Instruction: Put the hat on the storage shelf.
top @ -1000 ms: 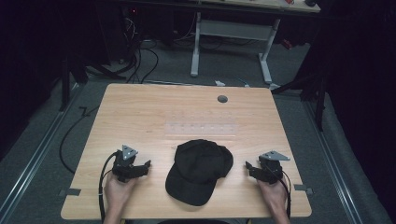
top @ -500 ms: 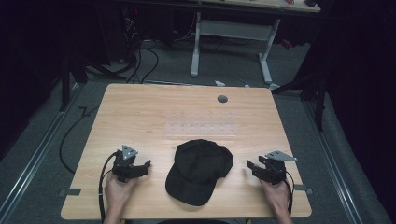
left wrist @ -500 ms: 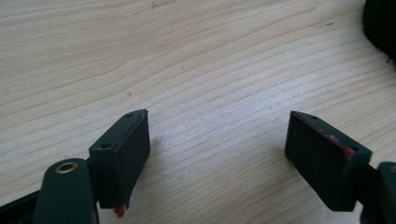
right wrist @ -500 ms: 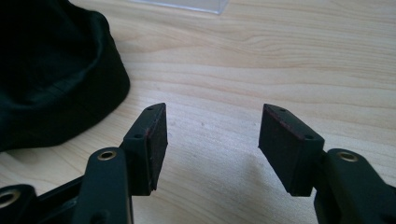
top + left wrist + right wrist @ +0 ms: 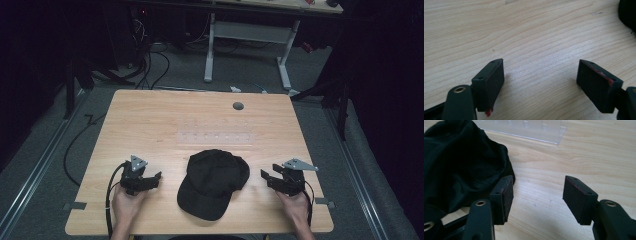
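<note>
A black baseball cap (image 5: 212,182) lies flat near the front middle of the wooden table (image 5: 150,120), its brim toward the front edge. My left gripper (image 5: 156,177) rests to the cap's left, open, its jaws (image 5: 540,82) wide apart over bare wood. The cap's edge (image 5: 627,13) shows at the top right of the left gripper view. My right gripper (image 5: 265,176) sits to the cap's right, open and holding nothing (image 5: 537,192). Its left jaw stands just beside the cap's crown (image 5: 461,165) in the right gripper view.
A clear plastic strip with small slots (image 5: 215,137) lies behind the cap, also seen as a clear rack (image 5: 529,128). A round grey grommet (image 5: 238,106) sits near the table's far edge. A white desk frame (image 5: 247,37) and cables stand on the floor beyond.
The right gripper has shifted slightly to the right and toward the front edge. The left gripper and the cap have stayed put.
</note>
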